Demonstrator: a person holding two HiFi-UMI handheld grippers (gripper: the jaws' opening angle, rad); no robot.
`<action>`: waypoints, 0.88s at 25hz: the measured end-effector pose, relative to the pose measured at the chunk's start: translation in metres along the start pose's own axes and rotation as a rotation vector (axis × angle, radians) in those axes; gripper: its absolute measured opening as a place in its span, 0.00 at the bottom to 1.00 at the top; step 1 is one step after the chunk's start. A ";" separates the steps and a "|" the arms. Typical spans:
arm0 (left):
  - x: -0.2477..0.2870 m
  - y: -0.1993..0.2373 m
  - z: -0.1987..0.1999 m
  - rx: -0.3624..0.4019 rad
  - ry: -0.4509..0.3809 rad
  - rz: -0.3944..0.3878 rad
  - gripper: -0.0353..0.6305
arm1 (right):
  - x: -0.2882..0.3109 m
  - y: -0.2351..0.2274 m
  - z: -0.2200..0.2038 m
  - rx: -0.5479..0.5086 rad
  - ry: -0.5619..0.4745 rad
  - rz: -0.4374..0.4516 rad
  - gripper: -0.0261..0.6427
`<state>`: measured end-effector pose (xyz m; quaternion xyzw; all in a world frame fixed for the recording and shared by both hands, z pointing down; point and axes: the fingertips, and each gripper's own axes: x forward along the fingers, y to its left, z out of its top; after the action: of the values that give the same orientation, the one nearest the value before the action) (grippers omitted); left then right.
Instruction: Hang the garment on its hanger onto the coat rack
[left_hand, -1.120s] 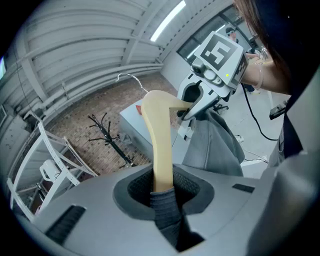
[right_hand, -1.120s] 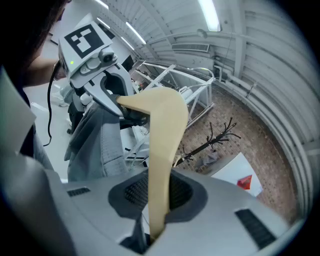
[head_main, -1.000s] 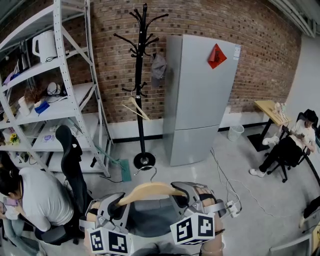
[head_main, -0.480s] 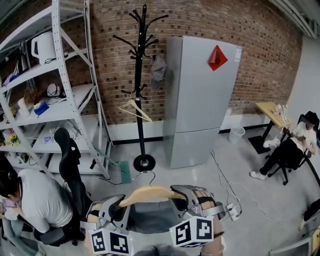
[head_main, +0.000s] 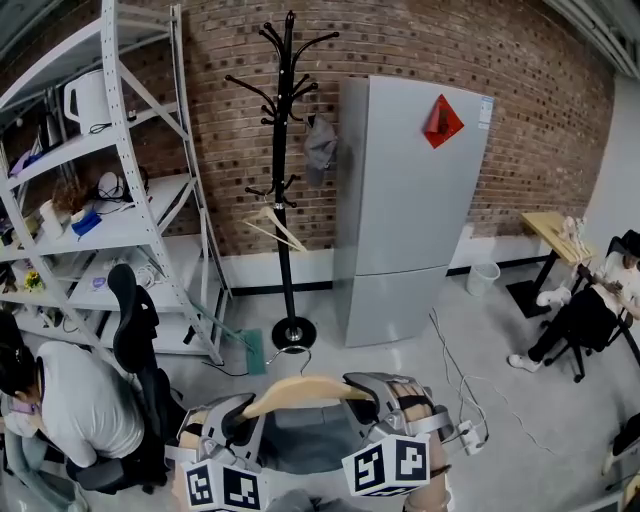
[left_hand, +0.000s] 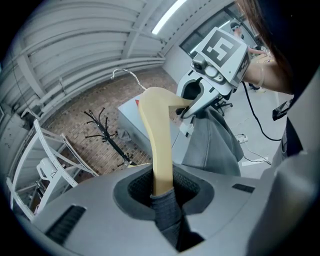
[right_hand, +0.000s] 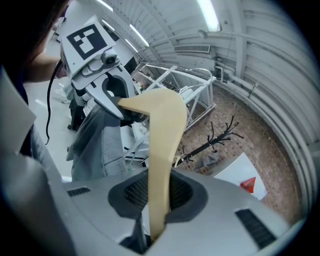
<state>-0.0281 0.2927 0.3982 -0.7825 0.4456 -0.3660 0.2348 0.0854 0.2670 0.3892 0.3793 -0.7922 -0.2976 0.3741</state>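
Observation:
A pale wooden hanger (head_main: 305, 390) with a metal hook (head_main: 291, 352) carries a grey garment (head_main: 305, 440) at the bottom middle of the head view. My left gripper (head_main: 238, 418) is shut on the hanger's left arm (left_hand: 159, 150) together with a fold of grey cloth (left_hand: 167, 212). My right gripper (head_main: 372, 396) is shut on the hanger's right arm (right_hand: 161, 160). The black coat rack (head_main: 286, 160) stands against the brick wall well ahead, with a grey item (head_main: 320, 140) and another wooden hanger (head_main: 272, 228) on its pegs.
A grey fridge (head_main: 405, 200) stands just right of the rack. White metal shelving (head_main: 110, 180) fills the left. A person in a white shirt (head_main: 80, 410) sits at the left by a black chair (head_main: 135, 320). Another person (head_main: 590, 310) sits at the far right near a wooden table (head_main: 550, 228). A cable (head_main: 470, 385) lies on the floor.
The view has tipped up and shifted slightly, so the rack and fridge sit a little lower and to the right. Both grippers keep their hold on the hanger.

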 end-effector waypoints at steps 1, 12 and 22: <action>0.003 0.001 0.000 -0.002 0.004 -0.001 0.16 | 0.003 -0.002 -0.002 0.000 -0.001 0.002 0.14; 0.053 0.023 -0.011 -0.009 0.022 -0.036 0.16 | 0.052 -0.026 -0.014 0.012 0.004 0.011 0.14; 0.109 0.079 -0.032 -0.014 0.014 -0.041 0.16 | 0.126 -0.057 -0.003 0.012 0.013 0.009 0.14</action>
<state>-0.0583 0.1576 0.4035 -0.7906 0.4336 -0.3731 0.2186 0.0550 0.1322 0.3945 0.3797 -0.7933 -0.2888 0.3783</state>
